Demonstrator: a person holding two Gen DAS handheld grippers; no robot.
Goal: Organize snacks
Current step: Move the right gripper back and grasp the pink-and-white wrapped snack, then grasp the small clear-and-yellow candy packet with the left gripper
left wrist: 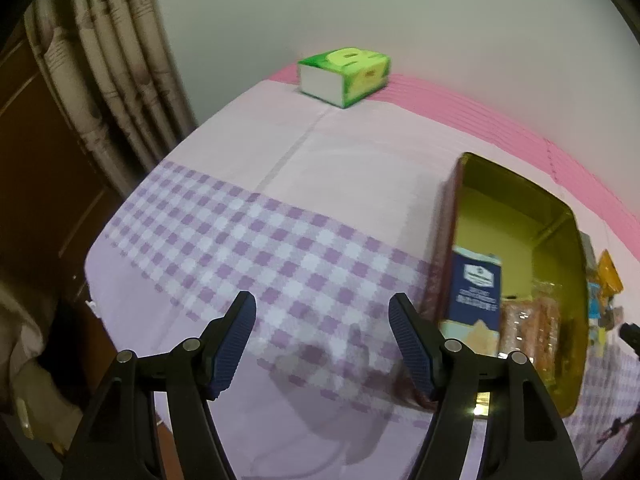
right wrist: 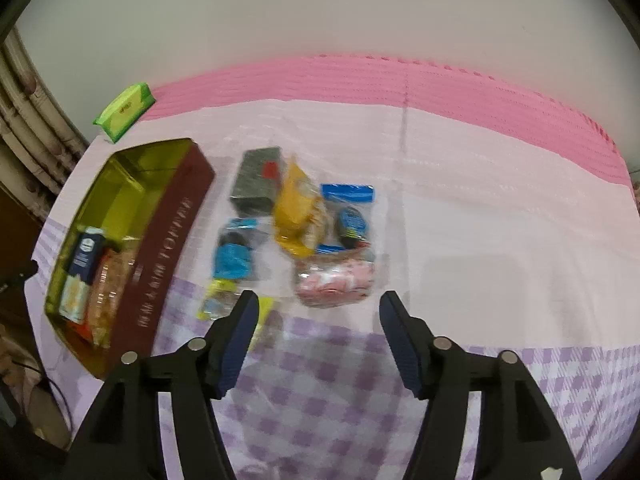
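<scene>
A dark red tin (right wrist: 168, 256) with a gold inside stands open on the left of the cloth-covered table; it also shows in the left wrist view (left wrist: 516, 216). It holds a navy cracker box (right wrist: 86, 256) and a clear biscuit pack (right wrist: 108, 292). Loose snacks lie to its right: a grey pack (right wrist: 256, 188), a yellow bag (right wrist: 296, 208), blue packs (right wrist: 234, 256) (right wrist: 350, 216), a pink pack (right wrist: 334, 280) and a small yellow-green packet (right wrist: 218, 300). My right gripper (right wrist: 318, 336) is open and empty, just short of the pink pack. My left gripper (left wrist: 322, 344) is open and empty, left of the tin.
A green tissue pack (left wrist: 346, 76) lies at the far edge of the table, also in the right wrist view (right wrist: 124, 112). A curtain (left wrist: 100, 80) and a brown wooden door (left wrist: 36, 184) stand left of the table. A wall is behind it.
</scene>
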